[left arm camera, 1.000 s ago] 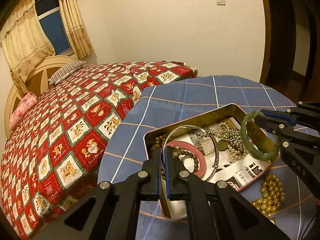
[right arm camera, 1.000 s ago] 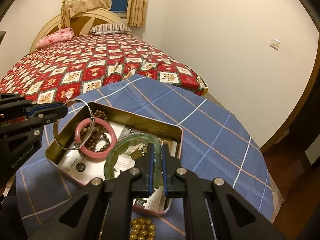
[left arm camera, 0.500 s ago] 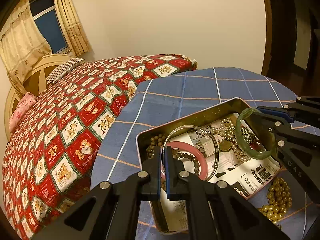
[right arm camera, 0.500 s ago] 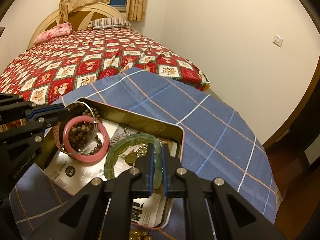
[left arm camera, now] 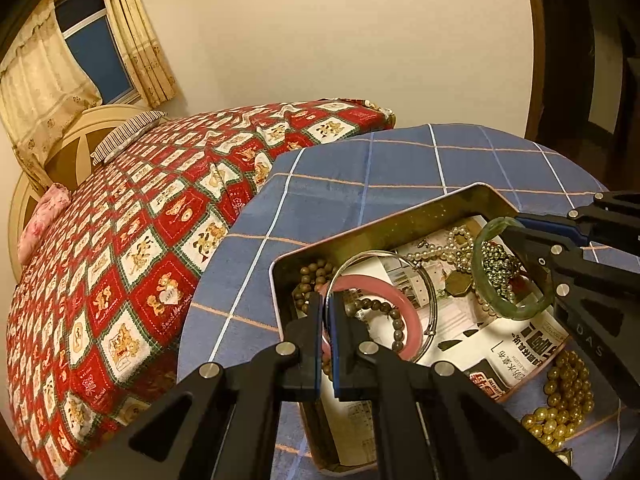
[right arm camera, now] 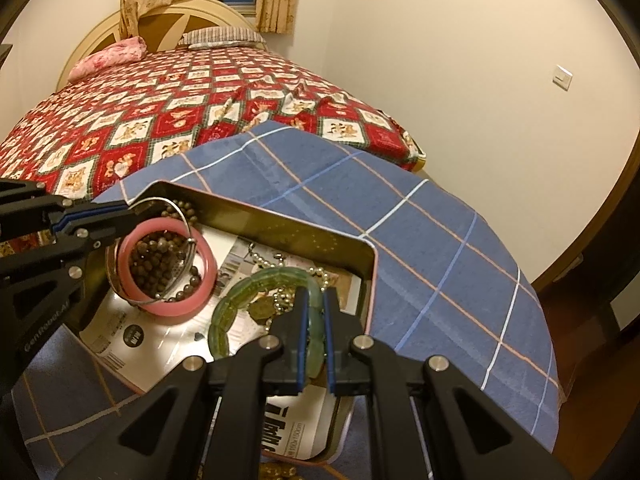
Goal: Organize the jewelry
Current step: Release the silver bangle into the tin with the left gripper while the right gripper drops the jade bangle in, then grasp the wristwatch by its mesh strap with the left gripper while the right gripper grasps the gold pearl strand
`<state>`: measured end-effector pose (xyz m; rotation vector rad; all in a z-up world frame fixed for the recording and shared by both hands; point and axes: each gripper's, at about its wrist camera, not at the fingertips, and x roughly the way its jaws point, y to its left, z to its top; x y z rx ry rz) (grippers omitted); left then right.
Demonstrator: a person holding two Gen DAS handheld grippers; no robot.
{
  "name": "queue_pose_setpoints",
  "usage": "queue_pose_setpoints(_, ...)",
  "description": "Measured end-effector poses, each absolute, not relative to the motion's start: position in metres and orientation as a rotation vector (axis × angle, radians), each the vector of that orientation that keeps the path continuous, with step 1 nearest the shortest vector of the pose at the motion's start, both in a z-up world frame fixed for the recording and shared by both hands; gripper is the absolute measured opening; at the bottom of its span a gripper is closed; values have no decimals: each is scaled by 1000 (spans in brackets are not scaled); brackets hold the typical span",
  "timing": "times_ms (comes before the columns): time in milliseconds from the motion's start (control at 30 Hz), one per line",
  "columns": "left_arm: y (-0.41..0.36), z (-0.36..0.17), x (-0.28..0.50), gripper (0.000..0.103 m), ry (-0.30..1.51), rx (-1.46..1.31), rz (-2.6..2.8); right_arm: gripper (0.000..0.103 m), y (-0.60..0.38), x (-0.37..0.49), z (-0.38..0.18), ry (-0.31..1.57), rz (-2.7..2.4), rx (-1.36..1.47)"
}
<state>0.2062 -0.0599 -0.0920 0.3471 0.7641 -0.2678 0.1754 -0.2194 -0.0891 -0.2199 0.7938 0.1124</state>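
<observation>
While both grippers are sitting lower over the tin than a second ago, the bed [left arm camera: 120,264] with its red patchwork quilt is filling the far left, and the round table [left arm camera: 384,168] under a blue checked cloth is taking the right. One gold-walled rectangular tin [left arm camera: 376,236], lined with printed paper, is lying on the cloth, nearer in frame than before. One strand of gold beads [left arm camera: 564,396] is lying on the cloth just beside the tin's near right side. Inside the tin: one pink bangle [right arm camera: 168,268] lying over one string of brown wooden beads [right arm camera: 156,252] at the left end, and a pearl necklace tangle [left arm camera: 460,248] at the far right. The left gripper [left arm camera: 328,312] is clamped on one thin silver bangle [left arm camera: 400,276], which is now hanging down around the pink one instead of above the rim. The right gripper [right arm camera: 316,312] is pinched on one translucent green jade bangle [right arm camera: 248,300], tilted, now dipping inside the tin's right end; whether it is touching the paper is unclear.
</observation>
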Motion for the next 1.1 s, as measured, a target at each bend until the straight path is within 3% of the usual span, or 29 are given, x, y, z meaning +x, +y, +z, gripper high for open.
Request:
queue_pose_setpoints(200, -58, -92, 206, 5, 768, 346, -274, 12, -216, 176, -90, 804, 125, -227)
queue_pose_setpoints(300, -58, -90, 204, 6, 766, 329, -274, 19, -216, 173, -91, 805, 123, -224)
queue_pose_setpoints(367, -57, -88, 201, 7, 772, 321, -275, 42, -216, 170, -89, 798, 125, -214)
queue_pose_setpoints(467, -56, -84, 191, 12, 770, 299, -285, 51, -217, 160, -86, 781, 123, -200)
queue_pose_setpoints(500, -55, -83, 186, 28, 769, 292, -284, 51, -218, 158, -85, 783, 122, -194)
queue_pose_setpoints(533, -55, -82, 182, 55, 766, 290, -282, 52, -219, 154, -85, 785, 119, -188)
queue_pose_setpoints(600, -50, -77, 167, 76, 718, 278, -261, 54, -221, 148, -85, 783, 108, -180)
queue_pose_setpoints(933, -37, -97, 93, 76, 752, 289, -271, 66, -252, 81, -91, 768, 38, -120)
queue_pose_setpoints(1100, -36, -108, 68, 76, 778, 278, -292, 67, -264, 52, -100, 777, 8, -104)
